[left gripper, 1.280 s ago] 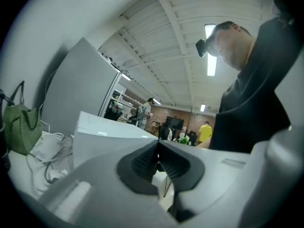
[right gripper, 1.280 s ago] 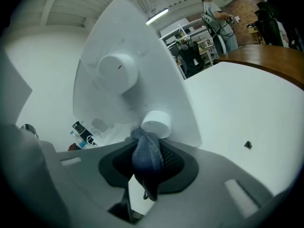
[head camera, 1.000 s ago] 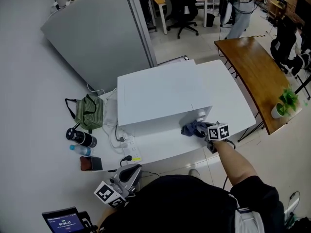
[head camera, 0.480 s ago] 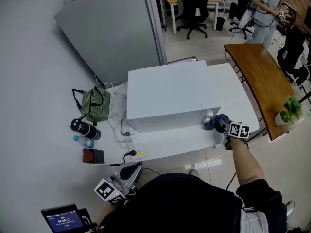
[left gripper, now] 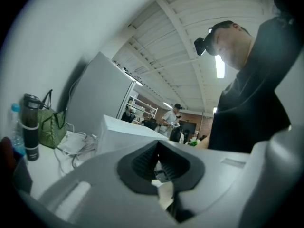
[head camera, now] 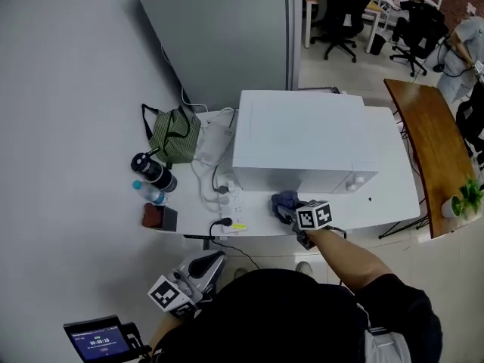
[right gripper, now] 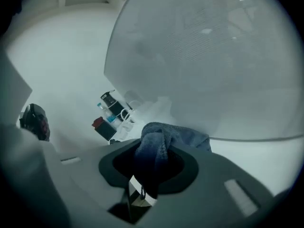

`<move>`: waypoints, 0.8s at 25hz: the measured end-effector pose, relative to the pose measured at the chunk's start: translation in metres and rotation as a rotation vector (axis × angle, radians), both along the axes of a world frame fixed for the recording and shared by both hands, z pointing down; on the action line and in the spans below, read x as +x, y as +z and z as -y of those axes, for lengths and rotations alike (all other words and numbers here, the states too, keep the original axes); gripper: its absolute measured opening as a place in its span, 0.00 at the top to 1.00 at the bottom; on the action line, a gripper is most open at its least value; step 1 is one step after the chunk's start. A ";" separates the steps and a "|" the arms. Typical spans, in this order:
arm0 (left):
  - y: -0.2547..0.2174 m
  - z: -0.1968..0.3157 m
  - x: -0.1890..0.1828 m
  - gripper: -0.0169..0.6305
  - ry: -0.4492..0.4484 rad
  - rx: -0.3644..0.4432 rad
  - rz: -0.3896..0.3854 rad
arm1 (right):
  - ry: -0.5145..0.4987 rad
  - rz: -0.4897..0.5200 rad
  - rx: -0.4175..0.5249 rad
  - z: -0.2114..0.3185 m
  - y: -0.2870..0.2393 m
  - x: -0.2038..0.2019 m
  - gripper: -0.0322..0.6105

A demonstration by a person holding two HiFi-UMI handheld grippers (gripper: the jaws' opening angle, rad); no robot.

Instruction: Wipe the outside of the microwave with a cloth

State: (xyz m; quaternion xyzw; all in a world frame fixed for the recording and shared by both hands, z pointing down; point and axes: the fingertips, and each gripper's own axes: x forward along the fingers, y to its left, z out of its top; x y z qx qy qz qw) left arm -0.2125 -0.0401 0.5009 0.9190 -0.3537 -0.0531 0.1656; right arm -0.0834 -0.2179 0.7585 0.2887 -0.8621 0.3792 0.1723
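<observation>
The white microwave [head camera: 302, 138] stands on a white table [head camera: 393, 203]; its glass door [right gripper: 213, 61] fills the right gripper view. My right gripper [head camera: 296, 216] is shut on a blue cloth [head camera: 284, 202] and holds it low against the door's front, left of the middle. That bunched blue cloth [right gripper: 161, 141] shows between the jaws in the right gripper view. My left gripper [head camera: 198, 271] hangs low by my body, away from the table, its jaws closed together with nothing between them. In the left gripper view the microwave [left gripper: 126, 132] sits beyond the gripper.
Left of the microwave lie a green striped bag [head camera: 172, 136], a dark flask [head camera: 153, 172], a water bottle [head camera: 147, 193], a small dark box [head camera: 159, 218] and a power strip with cables [head camera: 231, 203]. A wooden table [head camera: 431, 150] with a plant [head camera: 465, 199] stands right.
My right gripper has dragged the cloth leftward along the microwave's front, from its right corner to left of the middle. The head view has shifted too. The left gripper stays put.
</observation>
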 end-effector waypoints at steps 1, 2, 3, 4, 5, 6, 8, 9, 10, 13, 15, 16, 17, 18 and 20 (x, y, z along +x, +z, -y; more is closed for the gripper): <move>-0.001 -0.007 -0.010 0.97 -0.028 -0.009 0.009 | -0.048 -0.001 0.005 -0.001 0.001 -0.031 0.81; -0.004 -0.016 -0.018 0.97 -0.057 -0.016 0.019 | -0.083 -0.004 0.017 -0.001 -0.003 -0.058 0.81; -0.008 -0.025 -0.027 0.97 -0.083 -0.022 0.028 | -0.103 -0.009 0.033 0.000 -0.010 -0.080 0.81; -0.012 -0.033 -0.034 0.97 -0.106 -0.028 0.036 | -0.114 -0.016 0.044 0.002 -0.014 -0.098 0.81; -0.014 -0.039 -0.042 0.97 -0.128 -0.034 0.042 | -0.119 -0.026 0.048 0.006 -0.012 -0.111 0.81; -0.015 -0.044 -0.049 0.97 -0.148 -0.041 0.048 | -0.120 -0.041 0.048 0.011 -0.008 -0.121 0.81; -0.013 -0.052 -0.063 0.97 -0.180 -0.056 0.059 | -0.112 -0.080 0.052 0.023 0.003 -0.132 0.81; -0.011 -0.055 -0.068 0.97 -0.192 -0.061 0.065 | -0.107 -0.095 0.054 0.028 0.008 -0.133 0.81; -0.010 -0.057 -0.070 0.97 -0.200 -0.065 0.069 | -0.105 -0.104 0.056 0.032 0.011 -0.132 0.81; -0.010 -0.058 -0.069 0.97 -0.198 -0.070 0.073 | -0.084 -0.119 0.047 0.037 0.018 -0.112 0.81; -0.013 -0.053 -0.063 0.97 -0.179 -0.065 0.073 | -0.038 -0.129 0.029 0.039 0.022 -0.081 0.81; -0.015 -0.049 -0.059 0.97 -0.164 -0.060 0.072 | -0.013 -0.136 0.022 0.040 0.024 -0.062 0.81; -0.016 -0.045 -0.052 0.97 -0.145 -0.052 0.071 | 0.012 -0.146 0.019 0.040 0.025 -0.040 0.81; -0.018 -0.040 -0.044 0.97 -0.124 -0.044 0.069 | 0.036 -0.158 0.019 0.040 0.027 -0.016 0.81; -0.020 -0.032 -0.024 0.97 -0.075 -0.029 0.064 | 0.088 -0.183 0.018 0.039 0.030 0.035 0.81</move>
